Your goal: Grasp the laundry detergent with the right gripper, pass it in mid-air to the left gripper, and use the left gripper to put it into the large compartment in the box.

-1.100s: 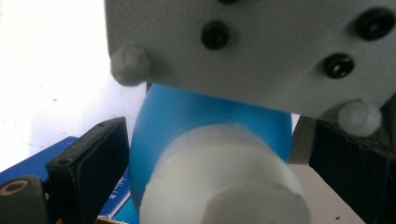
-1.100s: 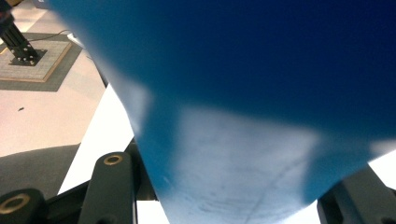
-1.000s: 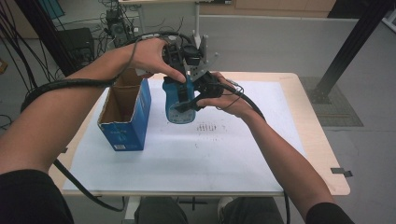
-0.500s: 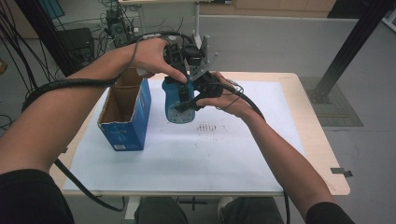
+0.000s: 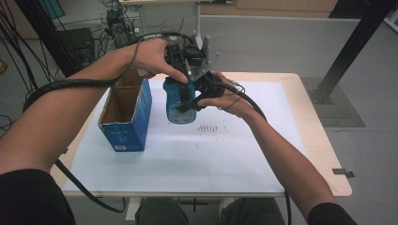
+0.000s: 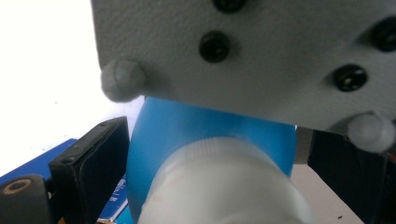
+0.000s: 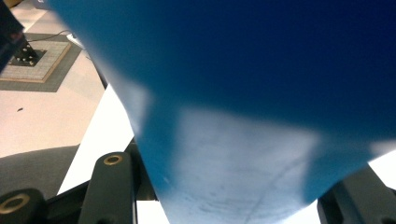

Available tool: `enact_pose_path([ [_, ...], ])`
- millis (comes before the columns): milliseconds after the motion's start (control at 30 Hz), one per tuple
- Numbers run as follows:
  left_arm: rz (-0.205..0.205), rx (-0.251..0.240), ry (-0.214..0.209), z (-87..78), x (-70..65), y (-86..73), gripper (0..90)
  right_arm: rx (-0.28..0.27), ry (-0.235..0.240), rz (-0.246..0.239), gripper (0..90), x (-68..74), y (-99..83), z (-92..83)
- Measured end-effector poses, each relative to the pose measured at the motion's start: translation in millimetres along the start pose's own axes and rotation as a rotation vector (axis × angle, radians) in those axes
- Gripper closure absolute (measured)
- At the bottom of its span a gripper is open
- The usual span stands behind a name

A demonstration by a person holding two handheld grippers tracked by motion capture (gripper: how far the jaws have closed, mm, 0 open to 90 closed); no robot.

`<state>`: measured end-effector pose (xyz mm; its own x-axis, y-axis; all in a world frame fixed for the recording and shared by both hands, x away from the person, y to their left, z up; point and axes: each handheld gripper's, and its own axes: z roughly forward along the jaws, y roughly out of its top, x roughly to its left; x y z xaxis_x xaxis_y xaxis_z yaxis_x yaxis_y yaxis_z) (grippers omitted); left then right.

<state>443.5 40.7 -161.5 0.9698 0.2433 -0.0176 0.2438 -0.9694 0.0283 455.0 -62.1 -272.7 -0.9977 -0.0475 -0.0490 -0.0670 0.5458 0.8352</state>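
Bottle (image 5: 177,101), blue, held above table (image 5: 281,154), centre of frame, upper half. Left of it: open blue box (image 5: 126,117) on white sheet (image 5: 197,154). Left gripper (image 5: 184,63) clamped on bottle's white cap (image 6: 219,186). Right gripper (image 5: 195,96) clamped on bottle's lower body.

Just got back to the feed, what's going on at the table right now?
A person is holding a blue bottle up above the white table with both grippers. The right gripper is shut on its lower part, and the left gripper sits at its top end, where the left gripper view shows a pale cap between the jaws; whether they press on it is unclear. An open blue cardboard box stands on the table beside the bottle.
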Motion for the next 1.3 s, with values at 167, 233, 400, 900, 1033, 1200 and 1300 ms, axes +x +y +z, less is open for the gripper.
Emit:
enact_pose_path([
  [167, 0.0, -0.001, 0.004, -0.8, 0.1, 0.2, 8.5, 0.001, -0.004, 0.002, 43.3, -0.4, -0.3, -1.1],
  [233, 0.0, 0.0, 0.005, -0.6, 0.1, 0.4, 9.6, -0.001, -0.004, 0.0, 43.3, -0.3, -0.1, -1.2],
  [400, 0.005, 0.006, 0.008, 0.9, -0.1, 1.4, 14.2, 0.0, -0.004, -0.003, 43.2, 0.1, 0.0, -0.6],
  [900, 0.014, 0.007, 0.028, -0.6, 0.6, 0.7, 30.5, 0.009, -0.003, -0.014, 43.3, 1.8, 0.4, 0.2],
  [1033, 0.014, 0.012, 0.033, 0.3, 0.4, 0.2, 32.5, 0.014, -0.005, -0.021, 43.2, 2.2, 0.4, 1.1],
  [1200, 0.008, 0.012, 0.034, 0.2, -0.2, -1.3, 34.4, 0.015, -0.004, -0.025, 43.3, 2.7, 0.9, 2.3],
  [1300, 0.011, 0.015, 0.037, 0.4, -0.5, -2.0, 34.7, 0.014, -0.003, -0.024, 43.3, 3.2, 1.3, 3.0],
])
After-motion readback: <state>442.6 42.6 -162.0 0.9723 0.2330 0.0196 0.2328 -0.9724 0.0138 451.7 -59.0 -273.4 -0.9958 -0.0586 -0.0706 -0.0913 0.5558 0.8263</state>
